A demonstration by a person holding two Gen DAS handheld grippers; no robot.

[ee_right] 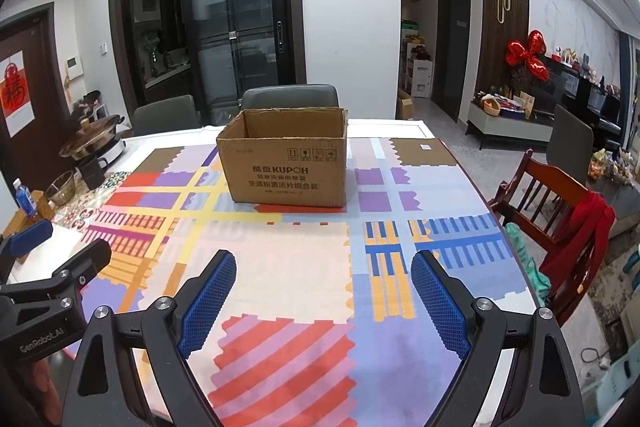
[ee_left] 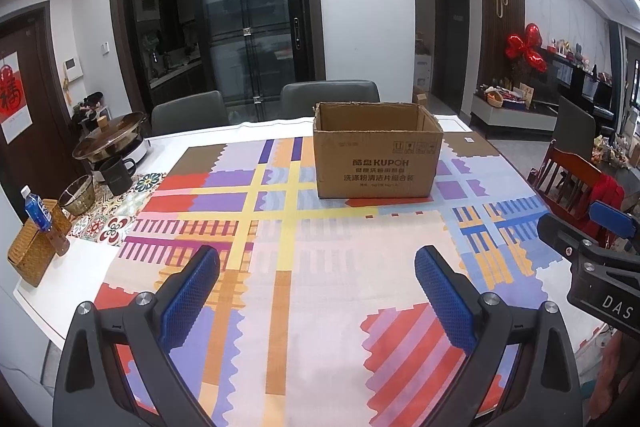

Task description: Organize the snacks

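Hovering above the near part of the patterned tablecloth (ee_left: 320,267), with the left gripper (ee_left: 318,267) spread wide, blue pads (ee_left: 188,303) apart and holding nothing. Hovering likewise to its right, the right gripper (ee_right: 324,267), pads (ee_right: 208,303) well apart and holding nothing. Showing at the right edge of the left wrist view, the right gripper's black body; showing at the left edge of the right wrist view, the left gripper's body.

Standing upright on the far half of the cloth, well apart from both grippers: the cardboard box (ee_left: 378,163), top open, printed side facing the cameras. Not showing the box floor from either view, so contents cannot be told. Not showing any snacks on the cloth.

Sitting along the left side of the table (ee_left: 80,267): a woven basket (ee_left: 34,255), a blue-labelled bottle (ee_left: 38,215) touching or just beside it, a glass bowl (ee_left: 78,195), a dark mug (ee_left: 116,175) and a lidded pot (ee_left: 112,143). Standing behind the table: two grey chairs (ee_left: 330,97). Standing at the right side: a wooden chair (ee_right: 536,199) with a red cloth (ee_right: 584,239) draped over it.
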